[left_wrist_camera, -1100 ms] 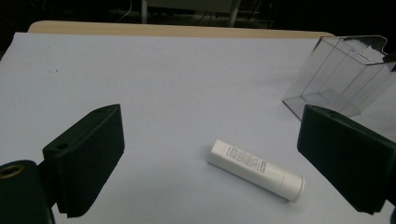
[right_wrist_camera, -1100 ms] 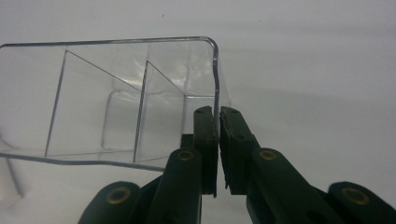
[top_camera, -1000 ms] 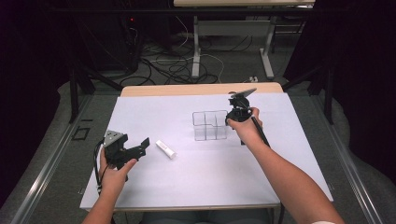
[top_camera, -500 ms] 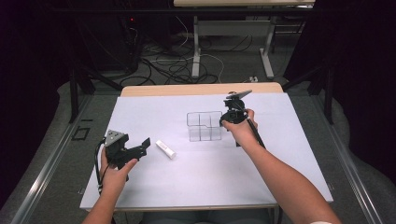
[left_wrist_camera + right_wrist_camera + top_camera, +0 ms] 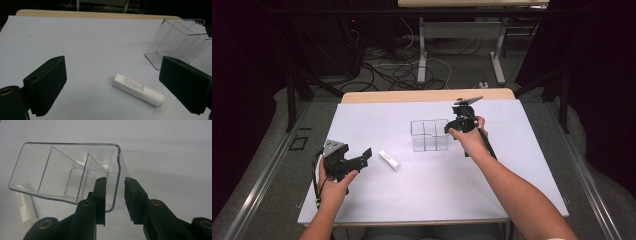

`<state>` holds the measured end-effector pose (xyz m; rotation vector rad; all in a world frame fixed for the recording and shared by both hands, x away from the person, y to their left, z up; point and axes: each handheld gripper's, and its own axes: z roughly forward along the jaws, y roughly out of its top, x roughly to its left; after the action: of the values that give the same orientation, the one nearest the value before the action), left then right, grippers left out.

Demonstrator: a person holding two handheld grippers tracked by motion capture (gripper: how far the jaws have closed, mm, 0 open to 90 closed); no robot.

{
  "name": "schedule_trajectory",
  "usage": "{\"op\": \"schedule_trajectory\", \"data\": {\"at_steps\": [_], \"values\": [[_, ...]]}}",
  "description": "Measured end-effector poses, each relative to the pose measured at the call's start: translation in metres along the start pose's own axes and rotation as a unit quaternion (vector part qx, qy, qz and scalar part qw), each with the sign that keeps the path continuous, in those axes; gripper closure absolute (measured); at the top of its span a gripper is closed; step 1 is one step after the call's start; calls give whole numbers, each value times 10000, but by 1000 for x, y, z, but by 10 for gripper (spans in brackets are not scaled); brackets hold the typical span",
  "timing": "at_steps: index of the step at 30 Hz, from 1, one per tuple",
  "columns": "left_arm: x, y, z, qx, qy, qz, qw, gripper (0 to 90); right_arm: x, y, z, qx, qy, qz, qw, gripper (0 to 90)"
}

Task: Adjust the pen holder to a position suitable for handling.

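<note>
A clear plastic container (image 5: 429, 134) with dividers stands in the middle of the white table sheet (image 5: 422, 190). My right gripper (image 5: 451, 127) is at its right wall. In the right gripper view the jaws of the right gripper (image 5: 115, 181) straddle the container (image 5: 62, 170) wall; they have just been opening, and a gap shows on both sides of the wall. A white tube (image 5: 389, 159) lies flat to the container's left. My left gripper (image 5: 362, 157) hovers near it, wide open. In the left gripper view the tube (image 5: 138, 86) lies ahead between the jaws of the left gripper (image 5: 112, 61), untouched.
The sheet covers a wooden table whose far edge (image 5: 427, 95) shows bare. Beyond it are cables on the floor (image 5: 407, 70) and the legs of another table (image 5: 422, 50). Dark floor drops away on both sides.
The container has shifted a little to the left with the right gripper. The left hand and the tube have stayed put.
</note>
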<state>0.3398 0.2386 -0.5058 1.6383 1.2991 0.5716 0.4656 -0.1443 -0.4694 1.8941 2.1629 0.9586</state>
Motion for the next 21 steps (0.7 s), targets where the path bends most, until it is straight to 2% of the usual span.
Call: {"op": "schedule_trajectory", "data": {"at_steps": [1, 5, 6, 11, 12, 20, 21], "values": [[0, 0, 0, 0, 4, -13, 10000, 76, -1, 0, -2, -13, 82, -14, 10000, 660], [0, 0, 0, -1, 12, -14, 10000, 76, -4, -2, -7, -151, 116, -133, 9997, 614], [0, 0, 0, 14, 12, 10, 10000, 76, -6, -4, -11, -261, 174, -236, 9992, 587], [-1, -1, 1, 18, 10, 2, 10000, 76, -9, -9, -21, -431, 268, -336, 9981, 543], [-1, -1, 1, 21, 10, -2, 10000, 76, -12, -11, -24, -561, 283, -449, 9970, 523], [-1, -1, 2, 52, 6, 10, 10000, 76, -19, -22, -37, -693, 485, -535, 9950, 478], [-1, -1, 2, 42, 5, 9, 10000, 76, -21, -25, -40, -755, 504, -611, 9940, 459]]}}
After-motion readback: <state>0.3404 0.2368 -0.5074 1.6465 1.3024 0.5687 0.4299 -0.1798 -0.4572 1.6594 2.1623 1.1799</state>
